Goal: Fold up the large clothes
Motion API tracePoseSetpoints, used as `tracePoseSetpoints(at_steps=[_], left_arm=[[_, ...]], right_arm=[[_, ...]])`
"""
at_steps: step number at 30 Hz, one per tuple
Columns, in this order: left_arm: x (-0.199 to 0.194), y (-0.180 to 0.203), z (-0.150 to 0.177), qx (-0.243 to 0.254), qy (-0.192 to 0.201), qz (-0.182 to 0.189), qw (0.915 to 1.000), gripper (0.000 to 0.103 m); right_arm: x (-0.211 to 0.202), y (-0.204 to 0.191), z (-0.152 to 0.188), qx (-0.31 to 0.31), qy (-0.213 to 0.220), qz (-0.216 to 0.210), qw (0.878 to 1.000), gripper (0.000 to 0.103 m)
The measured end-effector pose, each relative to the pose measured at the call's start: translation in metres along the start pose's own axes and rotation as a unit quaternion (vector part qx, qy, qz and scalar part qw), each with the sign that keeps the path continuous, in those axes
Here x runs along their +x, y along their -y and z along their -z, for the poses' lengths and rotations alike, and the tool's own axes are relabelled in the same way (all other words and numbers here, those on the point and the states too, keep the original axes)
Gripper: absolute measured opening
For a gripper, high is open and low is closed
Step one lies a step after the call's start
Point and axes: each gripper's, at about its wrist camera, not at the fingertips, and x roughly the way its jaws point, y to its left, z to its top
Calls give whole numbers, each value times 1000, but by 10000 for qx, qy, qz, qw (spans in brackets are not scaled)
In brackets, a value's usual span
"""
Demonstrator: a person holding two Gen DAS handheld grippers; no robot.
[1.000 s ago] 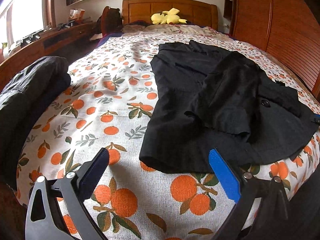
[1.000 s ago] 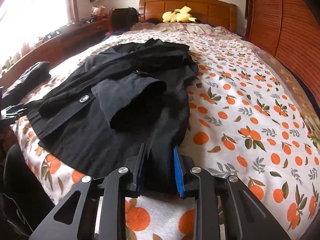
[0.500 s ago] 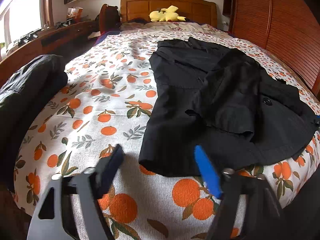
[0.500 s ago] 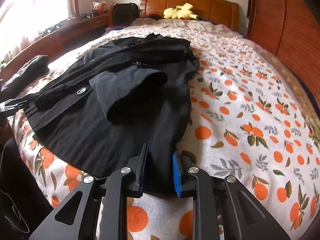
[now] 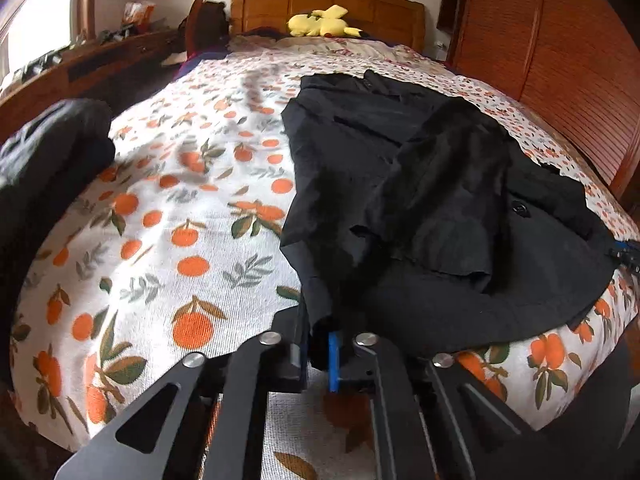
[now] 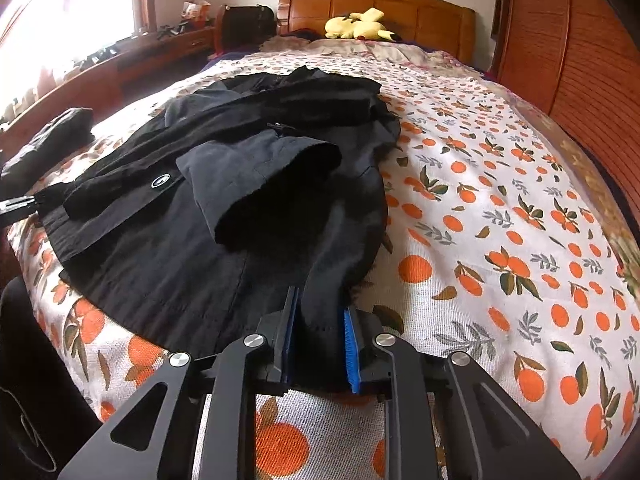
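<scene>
A large black coat lies spread on the bed, one sleeve folded across its front; it also shows in the right wrist view. My left gripper is shut on the coat's near left hem corner, which rises slightly off the sheet. My right gripper is shut on the near right hem corner, at the bed's front edge. The other gripper's tip shows at the far side of the coat in each view.
The bed has a white sheet with an orange print. A dark folded garment lies at the left edge. A yellow plush toy sits by the wooden headboard. A wooden wall panel runs along the right.
My left gripper was open short of the coat; it moved forward and right and closed on the hem corner, lifting it slightly. My right gripper stayed shut on its corner.
</scene>
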Motion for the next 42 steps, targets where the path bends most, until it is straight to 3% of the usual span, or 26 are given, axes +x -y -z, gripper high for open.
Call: tracePoseSetpoints(at_steps=[11,22,26,33,38,42], left_arm=[[-56,15,-32,37,684,63,9976,5],[-154,37,-68,137,1512,189,9882,4],[-197,47,-59,138,1757,226,9841,4],[-276,68,-24,115,2177,457,9749,4],[-315,78,-5,197,2324,546,9709,4],[-323,84,6,268,2275,541,9719,4]], right_arm=[[-32,-7,-16,-180,550,6,9983,7],[-123,-14,-56,-376,1385,49,9896,6],[-167,-22,-58,-587,1600,10,9854,6],[-238,-31,-29,-726,1897,70,9791,6],[-269,-26,-7,-658,1974,136,9780,6],[-269,-27,3,-653,1867,137,9802,6]])
